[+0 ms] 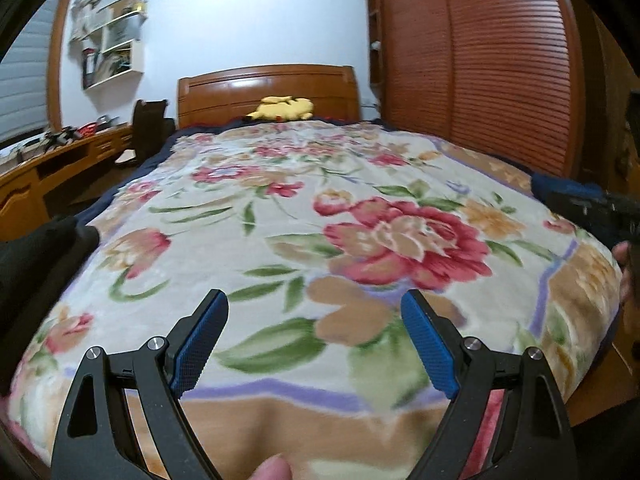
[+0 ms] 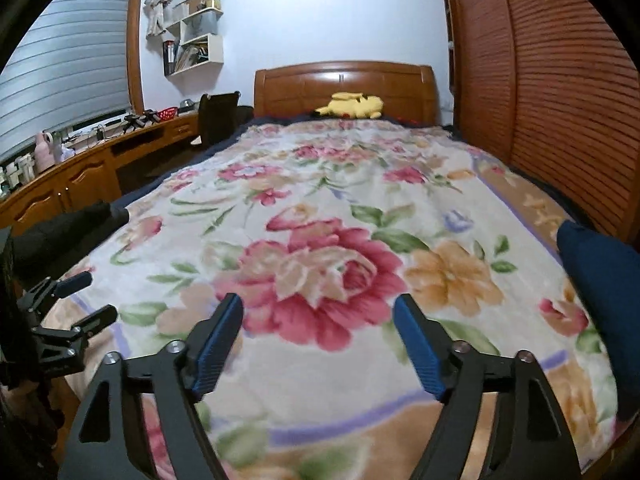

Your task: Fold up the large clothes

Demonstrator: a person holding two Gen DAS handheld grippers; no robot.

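Left gripper (image 1: 314, 316): jaws spread wide, nothing between blue pads (image 1: 196, 344), above floral blanket (image 1: 280, 220). Right gripper (image 2: 318, 320): jaws likewise released, empty. Black garment (image 1: 44, 248) at left edge of left wrist view, cut off by frame; blue garment (image 2: 600, 300) at right edge of right wrist view, partly cropped. Fingertip (image 1: 272, 468) at bottom, blurred. Yellow plush toy (image 2: 350, 106) before headboard (image 2: 344, 88), upper centre. Slatted wardrobe (image 2: 560, 100) at right.
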